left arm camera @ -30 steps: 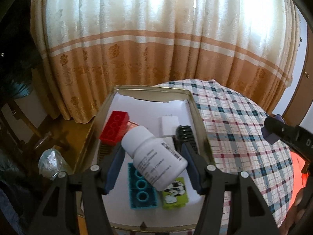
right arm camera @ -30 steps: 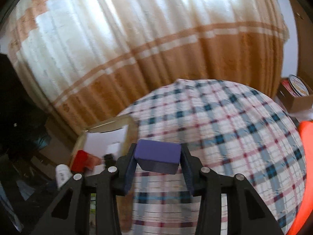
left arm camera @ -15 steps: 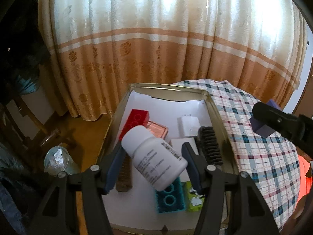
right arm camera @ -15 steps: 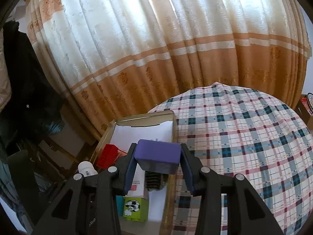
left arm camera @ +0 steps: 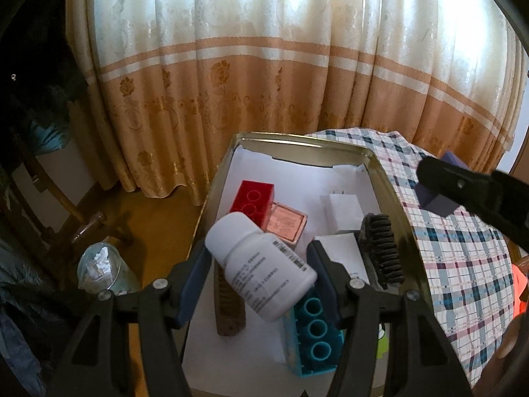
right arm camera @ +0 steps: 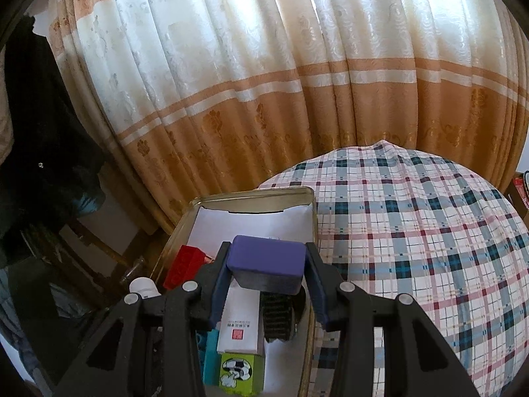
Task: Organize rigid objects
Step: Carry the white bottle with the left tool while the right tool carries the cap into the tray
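Gripping a barcode-labelled white bottle (left arm camera: 261,264), left hand-held gripper (left arm camera: 261,274); right hand-held gripper (right arm camera: 266,278), purple block (right arm camera: 266,261)

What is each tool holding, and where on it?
Left tool: white bottle, clamped across its labelled body. Right tool: purple block, clamped at its two ends.

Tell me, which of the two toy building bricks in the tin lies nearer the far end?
The red brick. It lies toward the tin's far end beside a pink box, while the teal brick lies at the near end.

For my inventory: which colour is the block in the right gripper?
Purple block; right wrist view shows it best.
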`<state>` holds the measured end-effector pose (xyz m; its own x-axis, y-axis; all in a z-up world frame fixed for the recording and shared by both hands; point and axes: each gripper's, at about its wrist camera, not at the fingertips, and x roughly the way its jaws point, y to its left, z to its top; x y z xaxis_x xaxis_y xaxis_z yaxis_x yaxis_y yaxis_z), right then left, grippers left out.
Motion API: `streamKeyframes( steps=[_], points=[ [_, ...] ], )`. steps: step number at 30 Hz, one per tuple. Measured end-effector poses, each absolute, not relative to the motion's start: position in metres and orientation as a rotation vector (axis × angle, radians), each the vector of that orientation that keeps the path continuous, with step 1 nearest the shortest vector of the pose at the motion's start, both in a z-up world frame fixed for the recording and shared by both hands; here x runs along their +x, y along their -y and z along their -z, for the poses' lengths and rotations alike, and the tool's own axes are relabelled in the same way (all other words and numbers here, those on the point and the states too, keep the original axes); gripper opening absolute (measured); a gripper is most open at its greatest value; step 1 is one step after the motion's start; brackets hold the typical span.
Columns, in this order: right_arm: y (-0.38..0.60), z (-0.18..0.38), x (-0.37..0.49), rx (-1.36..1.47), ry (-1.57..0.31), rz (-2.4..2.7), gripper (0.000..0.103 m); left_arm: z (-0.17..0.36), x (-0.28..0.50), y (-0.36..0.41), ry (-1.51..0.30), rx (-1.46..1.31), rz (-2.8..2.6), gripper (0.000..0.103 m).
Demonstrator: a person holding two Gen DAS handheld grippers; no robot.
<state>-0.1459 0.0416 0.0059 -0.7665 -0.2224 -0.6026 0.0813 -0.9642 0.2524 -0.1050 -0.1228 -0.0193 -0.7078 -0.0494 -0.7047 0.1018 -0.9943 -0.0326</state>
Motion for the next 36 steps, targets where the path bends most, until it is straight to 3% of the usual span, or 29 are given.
streamKeyframes(
  steps=[26,36],
  points=[
    [-0.027,-0.007,-0.213,1.053,0.312,2.788,0.045,0.014,-0.157,0.113,-0.027,1.232,2.801,0.06],
    [-0.031,0.021,-0.242,1.196,0.37,2.716,0.046,0.022,-0.182,0.107,-0.018,1.316,2.773,0.06]
  ],
)
